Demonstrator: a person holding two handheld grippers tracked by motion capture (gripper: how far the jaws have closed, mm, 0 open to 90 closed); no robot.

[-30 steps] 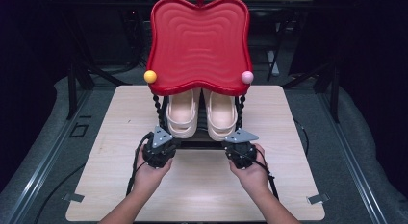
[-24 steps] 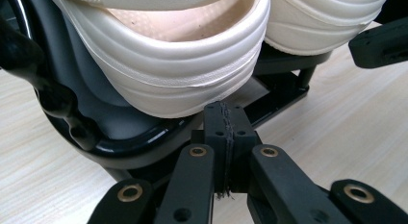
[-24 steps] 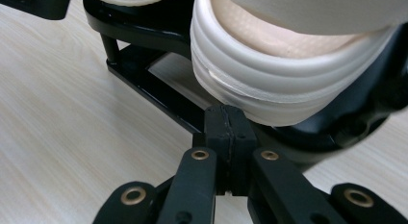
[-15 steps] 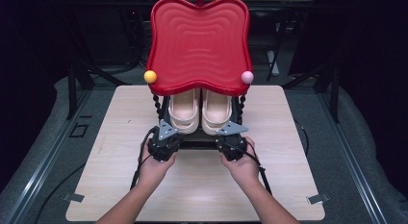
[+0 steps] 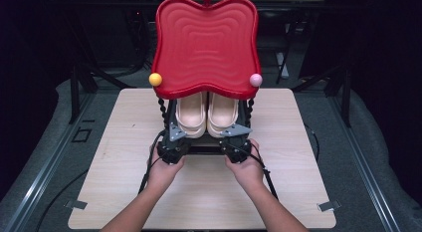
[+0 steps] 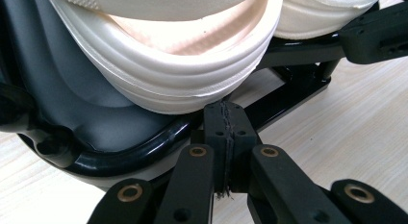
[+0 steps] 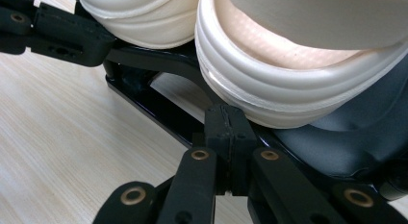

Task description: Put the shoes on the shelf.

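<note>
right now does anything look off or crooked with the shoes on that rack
Nothing stands out. The two cream shoes sit side by side, straight, on the black lower shelf under the red tray. Both grippers, left and right, are shut at their heels.

**Light table in a dark room**

A square table (image 5: pixel 124 192) with a pale wood-grain top stands in the middle of the frame. The grey floor (image 5: pixel 368 162) around it is dim, and metal rails (image 5: pixel 35 182) run along the lower left and right. Black stand legs (image 5: pixel 77 92) rise at upper left and right. The background at the top is almost black.
</note>
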